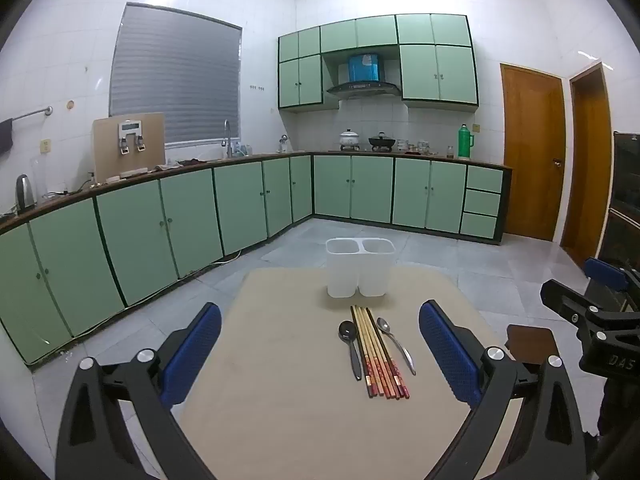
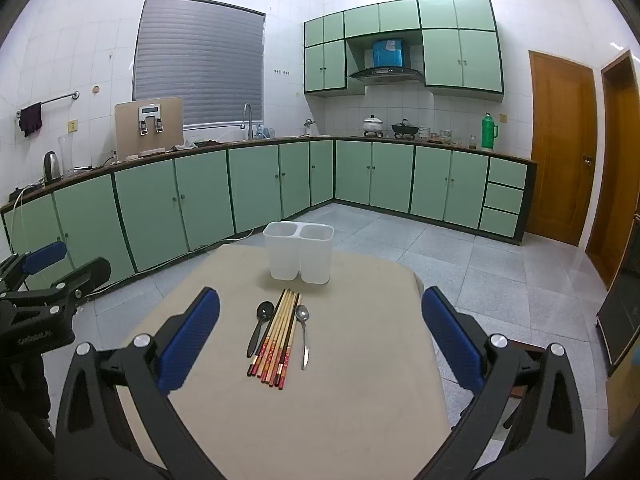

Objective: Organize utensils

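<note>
A white two-compartment utensil holder (image 1: pixel 359 267) (image 2: pixel 299 252) stands upright at the far end of a beige table (image 1: pixel 280 400) (image 2: pixel 360 400). In front of it lie several chopsticks (image 1: pixel 378 350) (image 2: pixel 277 336) side by side, a dark spoon (image 1: pixel 349 340) (image 2: pixel 260 326) on their left and a silver spoon (image 1: pixel 394 340) (image 2: pixel 304 332) on their right. My left gripper (image 1: pixel 320 354) hangs open above the near table, the utensils ahead between its blue pads. My right gripper (image 2: pixel 320 338) is likewise open and holds nothing.
Green cabinets (image 1: pixel 180 216) run along the left and back walls, with a grey tiled floor (image 2: pixel 440 248) around the table. Wooden doors (image 2: pixel 560 144) stand at the right. The right gripper (image 1: pixel 592 320) shows at the left wrist view's edge, and the left gripper (image 2: pixel 44 300) at the right wrist view's edge.
</note>
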Motion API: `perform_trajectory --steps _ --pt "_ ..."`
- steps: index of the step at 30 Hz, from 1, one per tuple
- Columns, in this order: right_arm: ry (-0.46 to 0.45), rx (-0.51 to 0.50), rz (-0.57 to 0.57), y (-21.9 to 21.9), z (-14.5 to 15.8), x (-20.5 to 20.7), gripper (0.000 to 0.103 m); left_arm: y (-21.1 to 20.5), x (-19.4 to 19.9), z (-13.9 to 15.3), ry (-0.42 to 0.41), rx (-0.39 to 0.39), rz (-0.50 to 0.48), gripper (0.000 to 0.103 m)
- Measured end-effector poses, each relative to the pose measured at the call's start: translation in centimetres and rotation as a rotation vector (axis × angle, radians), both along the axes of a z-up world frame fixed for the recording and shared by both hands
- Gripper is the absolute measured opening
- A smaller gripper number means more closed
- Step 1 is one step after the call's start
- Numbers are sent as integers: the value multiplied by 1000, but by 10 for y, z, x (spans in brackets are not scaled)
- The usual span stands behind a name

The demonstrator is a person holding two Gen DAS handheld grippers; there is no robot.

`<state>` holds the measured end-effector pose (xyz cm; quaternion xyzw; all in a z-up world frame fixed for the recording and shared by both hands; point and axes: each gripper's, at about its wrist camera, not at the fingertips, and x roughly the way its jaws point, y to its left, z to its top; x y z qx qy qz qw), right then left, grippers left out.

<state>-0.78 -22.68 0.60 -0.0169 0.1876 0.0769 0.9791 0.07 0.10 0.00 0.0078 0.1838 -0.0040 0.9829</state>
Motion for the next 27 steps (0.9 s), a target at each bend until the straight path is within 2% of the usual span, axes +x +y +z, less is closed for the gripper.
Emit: perform_trajectory --steps 27 --pt "13 3 -3 -4 -4 3 98 0 -4 2 -12 11 0 97"
